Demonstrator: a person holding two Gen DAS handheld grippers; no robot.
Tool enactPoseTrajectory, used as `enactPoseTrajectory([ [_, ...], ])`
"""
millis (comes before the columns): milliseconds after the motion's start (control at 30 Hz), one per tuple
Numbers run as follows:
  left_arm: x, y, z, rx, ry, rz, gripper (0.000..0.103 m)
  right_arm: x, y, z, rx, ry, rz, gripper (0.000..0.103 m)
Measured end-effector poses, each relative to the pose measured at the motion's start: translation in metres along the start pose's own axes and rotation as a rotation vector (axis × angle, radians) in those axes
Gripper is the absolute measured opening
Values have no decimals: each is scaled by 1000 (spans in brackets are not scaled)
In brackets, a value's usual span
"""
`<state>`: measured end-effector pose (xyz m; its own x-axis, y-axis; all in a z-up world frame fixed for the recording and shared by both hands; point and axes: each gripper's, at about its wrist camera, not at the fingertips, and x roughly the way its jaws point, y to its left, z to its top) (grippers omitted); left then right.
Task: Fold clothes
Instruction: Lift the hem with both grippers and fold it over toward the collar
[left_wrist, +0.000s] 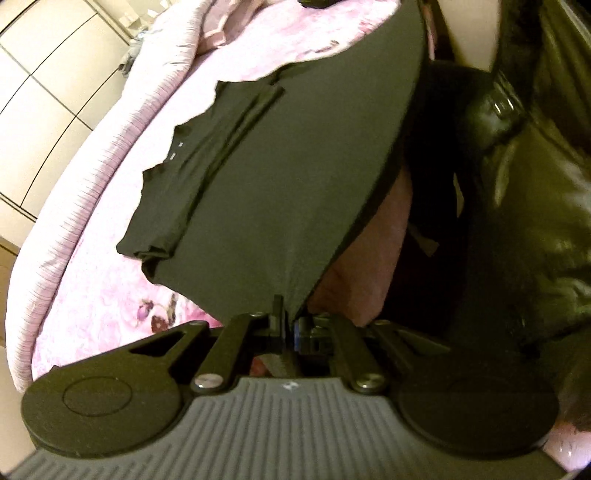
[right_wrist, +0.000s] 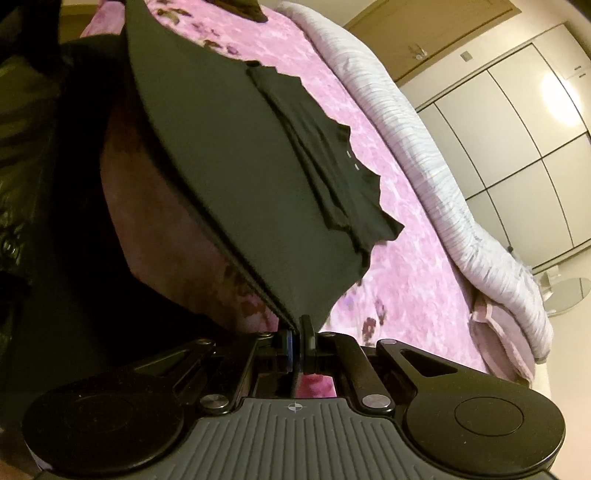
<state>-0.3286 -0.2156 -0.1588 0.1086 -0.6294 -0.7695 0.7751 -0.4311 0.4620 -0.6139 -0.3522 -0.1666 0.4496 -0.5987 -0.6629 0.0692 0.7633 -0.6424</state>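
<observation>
A black t-shirt (left_wrist: 280, 177) is stretched taut above a pink flowered bedspread (left_wrist: 99, 295). Its sleeves are folded in over the body and the neck label shows on the far side. My left gripper (left_wrist: 290, 325) is shut on one near corner of the shirt. In the right wrist view the same black t-shirt (right_wrist: 258, 192) runs away from my right gripper (right_wrist: 297, 332), which is shut on the other near corner, where two layers of cloth meet. The lifted edge between the two grippers hangs in the air over the bed.
A rolled pale quilt (right_wrist: 436, 177) lies along the far side of the pink bedspread (right_wrist: 406, 288). White wardrobe doors (right_wrist: 517, 140) stand behind it. A person in a glossy dark jacket (left_wrist: 524, 206) is close at the right of the left wrist view. A dark garment (right_wrist: 240, 9) lies on the bed beyond the shirt.
</observation>
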Motion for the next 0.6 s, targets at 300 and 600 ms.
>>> enactPoseTrajectory([
  [300, 29, 139, 50, -61, -35, 73, 4, 48, -97, 50, -59, -75, -120, 1],
  [600, 168, 285, 80, -177, 38, 16, 4, 209, -214, 98, -33, -16, -66, 1],
])
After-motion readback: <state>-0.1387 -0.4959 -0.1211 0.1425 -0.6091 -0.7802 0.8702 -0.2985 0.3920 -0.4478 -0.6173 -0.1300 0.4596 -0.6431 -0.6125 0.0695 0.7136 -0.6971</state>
